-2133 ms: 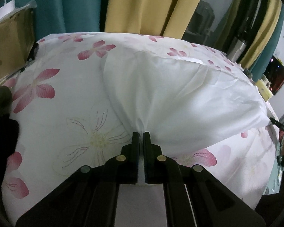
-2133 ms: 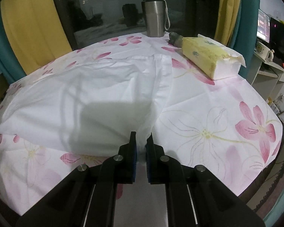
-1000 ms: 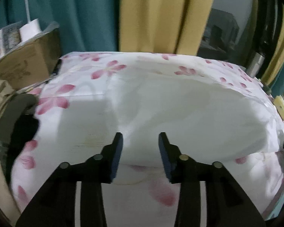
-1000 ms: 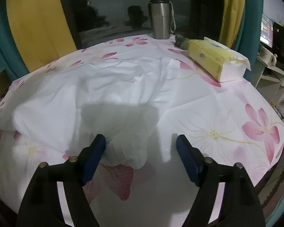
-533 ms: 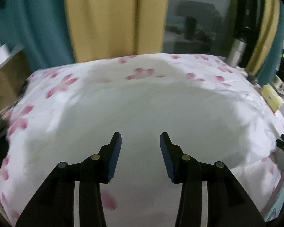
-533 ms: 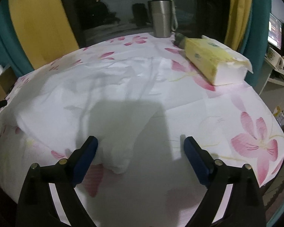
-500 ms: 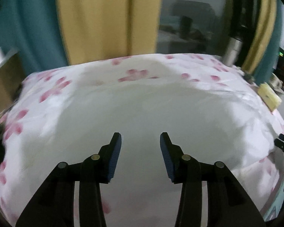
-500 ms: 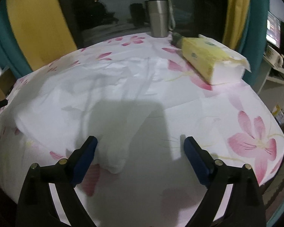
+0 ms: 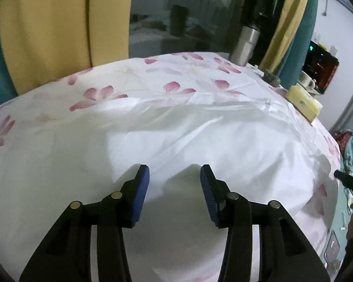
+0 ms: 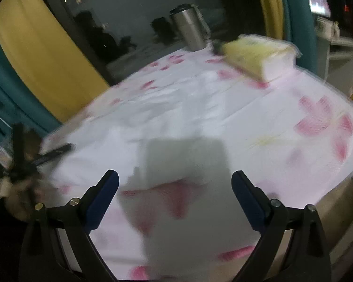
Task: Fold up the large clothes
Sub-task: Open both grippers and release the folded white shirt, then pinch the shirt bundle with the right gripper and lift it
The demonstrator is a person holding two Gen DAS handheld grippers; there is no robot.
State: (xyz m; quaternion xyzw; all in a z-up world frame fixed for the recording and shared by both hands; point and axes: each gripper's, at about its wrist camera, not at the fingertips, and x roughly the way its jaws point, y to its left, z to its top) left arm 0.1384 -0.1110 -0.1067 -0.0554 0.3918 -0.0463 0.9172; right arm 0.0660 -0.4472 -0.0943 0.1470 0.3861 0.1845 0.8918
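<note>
while both grippers [image 9: 174, 172] [image 10: 174, 182] gape empty, tumbler [image 10: 190, 29] and tissue pack [image 10: 256, 55] flank the garment [image 9: 200, 141].

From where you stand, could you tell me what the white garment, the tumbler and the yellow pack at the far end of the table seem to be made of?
White garment: thin woven cloth, probably cotton or a blend; it creases softly and has a faint sheen.
Tumbler: brushed steel, by its dull grey shine, with a dark lid.
Yellow pack: likely paper tissues in a soft plastic wrap; the picture is blurred, so uncertain.
</note>
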